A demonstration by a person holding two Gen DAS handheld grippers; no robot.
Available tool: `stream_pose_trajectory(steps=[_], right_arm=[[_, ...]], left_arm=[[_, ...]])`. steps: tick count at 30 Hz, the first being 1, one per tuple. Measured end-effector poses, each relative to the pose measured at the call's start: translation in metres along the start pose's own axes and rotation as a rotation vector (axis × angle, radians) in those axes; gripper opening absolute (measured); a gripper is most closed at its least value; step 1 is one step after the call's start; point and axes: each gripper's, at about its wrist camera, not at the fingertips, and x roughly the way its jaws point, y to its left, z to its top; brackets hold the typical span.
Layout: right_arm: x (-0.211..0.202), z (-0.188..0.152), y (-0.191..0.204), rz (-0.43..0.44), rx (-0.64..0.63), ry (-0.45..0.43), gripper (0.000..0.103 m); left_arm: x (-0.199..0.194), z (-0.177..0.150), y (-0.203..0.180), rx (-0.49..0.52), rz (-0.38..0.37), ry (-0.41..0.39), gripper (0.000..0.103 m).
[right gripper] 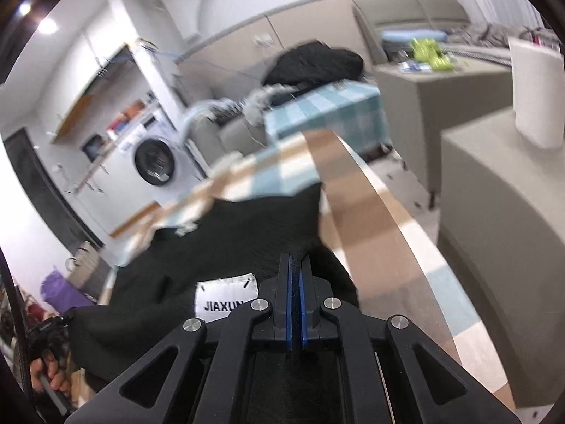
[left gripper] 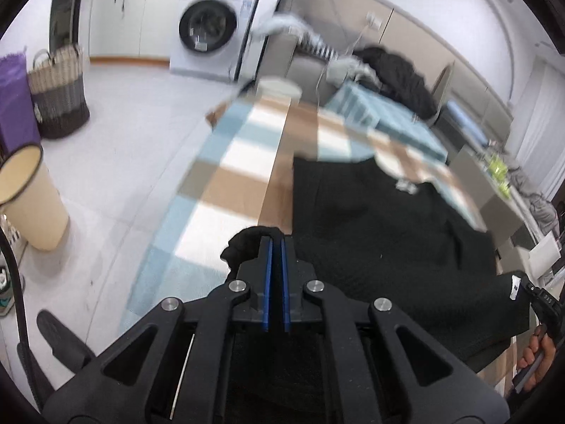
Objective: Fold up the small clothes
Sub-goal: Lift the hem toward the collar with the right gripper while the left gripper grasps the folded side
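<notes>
Fold in progress. Left gripper (left gripper: 276,243) and right gripper (right gripper: 296,265), each clamped on a near corner of the black garment (left gripper: 381,219), hold its edge raised; the rest lies ahead on the checked tablecloth (left gripper: 229,162). Next move probably requires carrying both corners forward together.

Two fisheye cameras are each looking forward along a claw, close above a checkered counter (left gripper: 247,162). The left view is facing the counter's left side and a washing machine (left gripper: 208,24); the right view is facing its right edge. Both are sharing the black garment (left gripper: 381,219) and that machine.
</notes>
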Motion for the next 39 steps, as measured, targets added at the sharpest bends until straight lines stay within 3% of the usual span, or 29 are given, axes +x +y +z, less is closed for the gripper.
stream_pose_trajectory(steps=[3, 5, 8, 13, 16, 19, 24, 29, 37, 39], right_arm=[[0.018, -0.007, -0.011, -0.035, 0.063, 0.083, 0.005], [0.016, -0.011, -0.017, -0.030, 0.094, 0.101, 0.010], [0.003, -0.018, -0.022, -0.019, 0.122, 0.098, 0.027], [-0.026, -0.038, -0.030, 0.009, 0.183, 0.074, 0.042], [-0.043, -0.048, -0.031, 0.034, 0.193, 0.053, 0.043], [-0.052, -0.052, -0.026, 0.079, 0.181, 0.061, 0.044], [-0.048, -0.060, -0.015, 0.134, 0.160, 0.115, 0.044], [-0.040, -0.077, -0.016, 0.206, 0.213, 0.184, 0.047], [-0.037, -0.084, -0.022, 0.215, 0.250, 0.214, 0.048], [-0.044, -0.081, -0.024, 0.188, 0.236, 0.200, 0.048]], left_arm=[[0.010, -0.008, 0.007, -0.024, -0.003, 0.046, 0.010], [0.002, -0.014, 0.012, -0.039, -0.004, 0.043, 0.030], [-0.021, -0.028, 0.024, -0.079, 0.011, 0.011, 0.044], [-0.054, -0.054, 0.038, -0.142, -0.003, 0.010, 0.045], [-0.064, -0.071, 0.039, -0.182, -0.072, 0.042, 0.045], [-0.056, -0.083, 0.030, -0.177, -0.145, 0.097, 0.045], [-0.026, -0.092, 0.026, -0.239, -0.196, 0.173, 0.045], [-0.013, -0.091, 0.030, -0.302, -0.225, 0.155, 0.046], [0.001, -0.077, 0.034, -0.380, -0.218, 0.129, 0.046], [0.002, -0.072, 0.033, -0.386, -0.210, 0.107, 0.042]])
